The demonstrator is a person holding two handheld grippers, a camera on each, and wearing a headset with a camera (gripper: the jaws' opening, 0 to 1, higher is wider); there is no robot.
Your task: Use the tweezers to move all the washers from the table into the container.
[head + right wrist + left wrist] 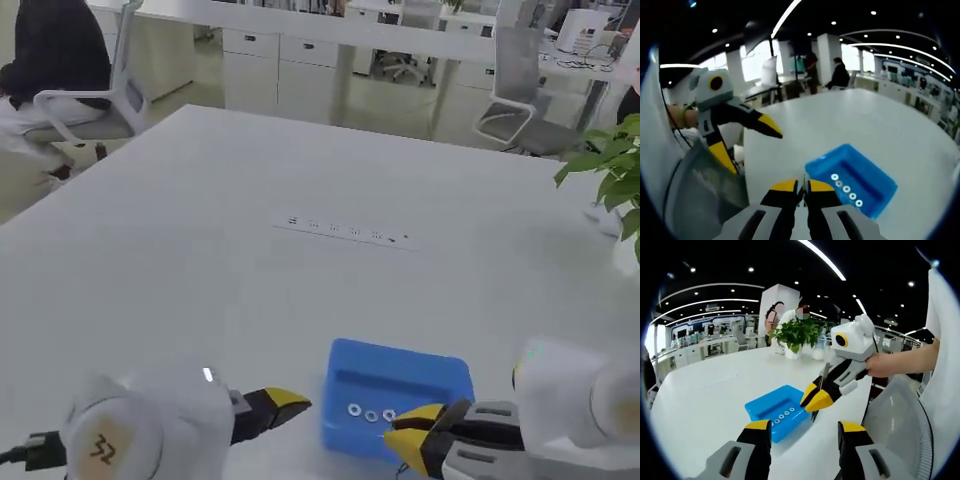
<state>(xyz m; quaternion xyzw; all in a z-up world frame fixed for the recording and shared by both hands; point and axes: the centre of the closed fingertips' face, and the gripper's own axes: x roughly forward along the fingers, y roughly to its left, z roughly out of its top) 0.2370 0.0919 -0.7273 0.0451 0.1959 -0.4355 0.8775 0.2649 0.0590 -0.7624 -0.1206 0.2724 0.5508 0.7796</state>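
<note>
Close by, the right gripper is squeezed tight on the tweezers, and the left gripper is held beside it with its jaws spread wide. A little farther, the washers are seen in a row inside the blue container on the white table. The tweezers are best lifted away slowly, so that the container is not bumped.

The white table was evenly lit by ceiling strip lights above it; gripper-view edges were bent and darkened.
</note>
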